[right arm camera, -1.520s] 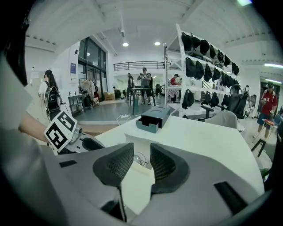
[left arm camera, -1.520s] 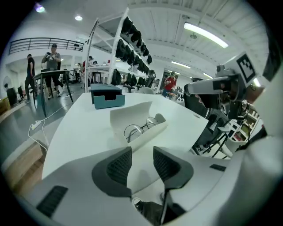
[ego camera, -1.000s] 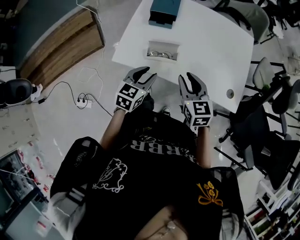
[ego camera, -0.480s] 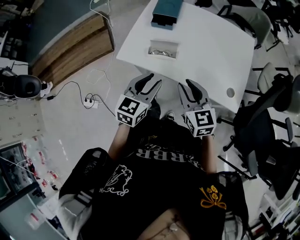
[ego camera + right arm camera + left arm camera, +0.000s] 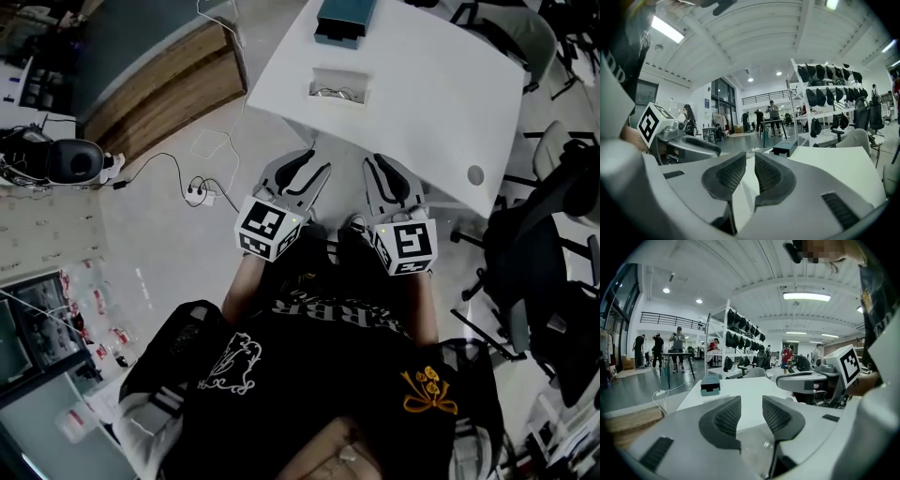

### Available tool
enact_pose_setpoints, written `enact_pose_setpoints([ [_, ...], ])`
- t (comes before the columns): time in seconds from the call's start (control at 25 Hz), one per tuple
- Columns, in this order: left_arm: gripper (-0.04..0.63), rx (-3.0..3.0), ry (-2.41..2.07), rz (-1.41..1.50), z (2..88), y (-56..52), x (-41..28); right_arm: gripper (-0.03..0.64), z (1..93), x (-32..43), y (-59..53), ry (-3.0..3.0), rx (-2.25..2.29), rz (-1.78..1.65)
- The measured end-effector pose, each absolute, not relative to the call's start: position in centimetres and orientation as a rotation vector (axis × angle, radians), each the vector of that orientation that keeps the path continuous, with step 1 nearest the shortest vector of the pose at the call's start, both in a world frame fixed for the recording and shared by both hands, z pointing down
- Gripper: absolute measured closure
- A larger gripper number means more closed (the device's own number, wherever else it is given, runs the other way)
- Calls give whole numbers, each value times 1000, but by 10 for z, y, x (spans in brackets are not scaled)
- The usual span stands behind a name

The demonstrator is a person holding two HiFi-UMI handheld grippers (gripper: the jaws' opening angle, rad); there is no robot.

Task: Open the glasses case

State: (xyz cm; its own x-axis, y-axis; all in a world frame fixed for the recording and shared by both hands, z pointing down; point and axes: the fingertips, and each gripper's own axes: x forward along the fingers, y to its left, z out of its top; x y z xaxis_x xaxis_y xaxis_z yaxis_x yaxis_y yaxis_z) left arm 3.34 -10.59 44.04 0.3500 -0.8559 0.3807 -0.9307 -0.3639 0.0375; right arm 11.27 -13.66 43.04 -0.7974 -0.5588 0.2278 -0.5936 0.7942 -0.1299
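Note:
A teal glasses case (image 5: 339, 21) lies shut at the far edge of the white table (image 5: 441, 103). Nearer to me sits a white open tray (image 5: 339, 90) with a pair of glasses in it. Both grippers hover off the table's near edge, short of the tray, pointing at it. My left gripper (image 5: 312, 161) is open with nothing between its pads (image 5: 729, 416); its view shows the case (image 5: 710, 384) far ahead. My right gripper (image 5: 382, 161) has just been closing its jaws; a narrow gap remains and nothing is between them (image 5: 750, 157). The case (image 5: 785, 147) lies ahead in the right gripper view.
Black office chairs (image 5: 539, 253) stand to the table's right. A power strip with cables (image 5: 199, 194) lies on the floor at left, beside a wooden platform (image 5: 169, 89). The table has a round grommet (image 5: 475, 174). Shelves of black bags (image 5: 740, 336) and people stand far off.
Both grippers have risen and moved forward toward the table's near edge. The right gripper's jaws stand closer together than before. The table contents have not moved.

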Motion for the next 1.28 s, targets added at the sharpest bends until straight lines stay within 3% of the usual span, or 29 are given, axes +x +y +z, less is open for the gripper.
enact_pose_setpoints([
  [0.32,459,2395,-1586,452,434,-76,18,600,426,85,-112,-2838,916,350],
  [0.84,548,2403,-1552,386,436,18,-42,602,421,29,-24,-2825,969,416],
  [1.28,554,2470,-1500,362,437,67,-63,603,411,1,37,-2831,953,465],
])
